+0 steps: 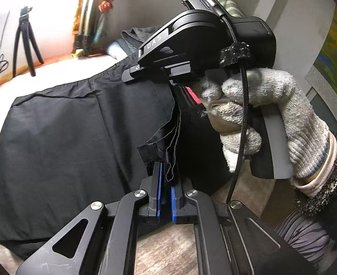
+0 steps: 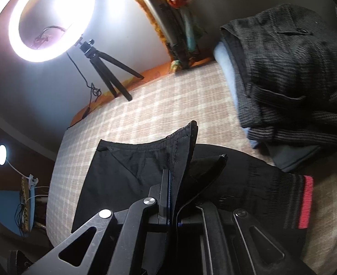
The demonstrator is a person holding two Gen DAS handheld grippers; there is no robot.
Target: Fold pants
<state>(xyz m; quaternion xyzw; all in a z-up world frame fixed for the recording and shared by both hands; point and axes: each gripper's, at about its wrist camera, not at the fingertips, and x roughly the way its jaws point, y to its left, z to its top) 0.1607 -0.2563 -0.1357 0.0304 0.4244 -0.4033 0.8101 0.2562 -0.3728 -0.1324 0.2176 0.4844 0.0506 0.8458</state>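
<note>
On the bed with the beige checked cover (image 2: 159, 105) lie the black thin-fabric pants (image 1: 61, 123), spread flat over most of the left side in the left wrist view. The left claw (image 1: 165, 183) is closed on a bunch of black hem layers that stand up between its blue pads (image 1: 160, 183). The right claw (image 2: 170, 197) is closed too, and it pinches a raised fold of the pants near the stitched waistband; the cloth rises in a peak above its fingers. Seen from the left wrist, the right claw device is just beside the left one, held by a hand in a grey knitted glove (image 1: 271, 114). To the right of the pants lies black cloth with a red ribbed band (image 2: 305, 201); it may be another garment. A folded dark corduroy garment (image 2: 289, 73) rests at the far side of the bed, and a lit ring lamp on a black tripod (image 2: 109, 73) stands near the wall.
</note>
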